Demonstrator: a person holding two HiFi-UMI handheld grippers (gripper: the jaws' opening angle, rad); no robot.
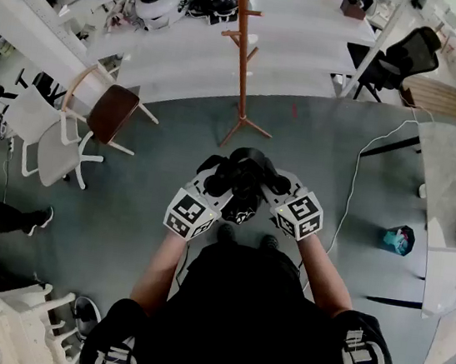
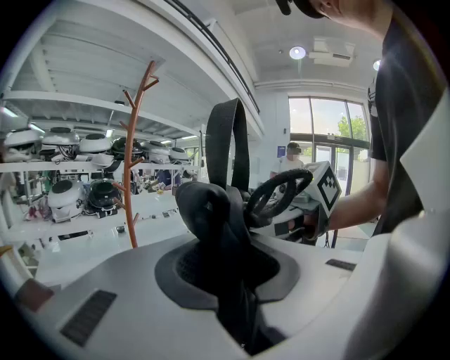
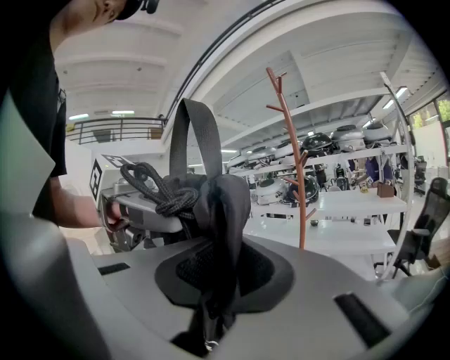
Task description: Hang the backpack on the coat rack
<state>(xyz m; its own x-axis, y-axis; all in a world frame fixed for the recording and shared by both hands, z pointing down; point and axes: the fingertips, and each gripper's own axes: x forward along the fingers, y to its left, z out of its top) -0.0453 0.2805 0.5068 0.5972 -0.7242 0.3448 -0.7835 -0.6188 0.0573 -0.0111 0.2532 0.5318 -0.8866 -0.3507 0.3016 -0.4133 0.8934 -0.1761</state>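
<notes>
From the head view, the person stands on the grey floor with both arms out in front. The left gripper (image 1: 216, 180) and right gripper (image 1: 273, 183) are close together at frame centre, and the black backpack (image 1: 244, 189) is bunched between them. The orange-brown coat rack (image 1: 243, 53) stands upright in the upper middle, well apart from the bag. A brown-seated chair (image 1: 112, 113) sits at the left.

In the left gripper view, the jaws are clenched on a fold of the backpack (image 2: 214, 225) at lower centre. Its strap (image 2: 228, 140) loops upward, and the coat rack (image 2: 130, 169) stands at the left.

In the right gripper view, the jaws pinch the backpack (image 3: 223, 211) fabric at centre. A dark cord (image 3: 158, 191) is coiled just left of it, and the coat rack (image 3: 300, 169) rises to the right
</notes>
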